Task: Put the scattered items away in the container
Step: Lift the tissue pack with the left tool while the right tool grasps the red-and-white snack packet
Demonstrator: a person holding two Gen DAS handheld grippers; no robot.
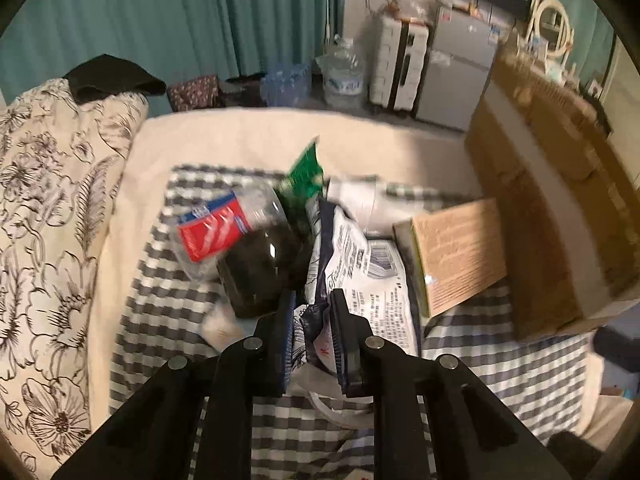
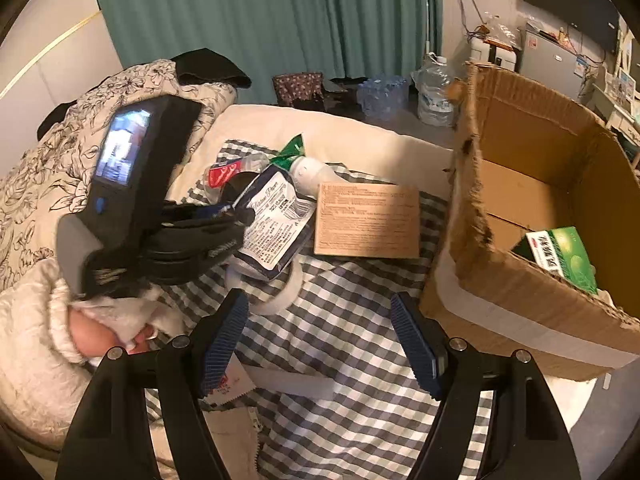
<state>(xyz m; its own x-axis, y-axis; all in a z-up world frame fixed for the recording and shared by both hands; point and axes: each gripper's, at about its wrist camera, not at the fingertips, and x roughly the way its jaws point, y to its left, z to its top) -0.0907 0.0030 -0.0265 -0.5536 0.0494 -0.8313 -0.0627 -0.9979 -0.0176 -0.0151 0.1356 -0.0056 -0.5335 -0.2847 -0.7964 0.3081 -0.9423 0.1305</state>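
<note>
My left gripper (image 1: 311,312) is shut on the near end of a white and navy tissue pack (image 1: 360,272), which lies on the checked cloth (image 1: 160,304). In the right wrist view the left gripper (image 2: 244,212) holds the same pack (image 2: 276,216). My right gripper (image 2: 320,320) is open and empty above the cloth. The cardboard box (image 2: 472,216) stands to the right with a green carton (image 2: 560,256) inside. A flat brown box (image 2: 368,220), a plastic bottle with a red label (image 1: 236,240), a green packet (image 1: 304,176) and a white bottle (image 2: 312,176) lie beside the pack.
A roll of tape (image 2: 280,296) lies under the tissue pack, in front of my right gripper. A floral duvet (image 1: 52,208) is piled on the left. Water bottles (image 1: 344,76) and a small fridge (image 1: 456,64) stand on the floor beyond the bed.
</note>
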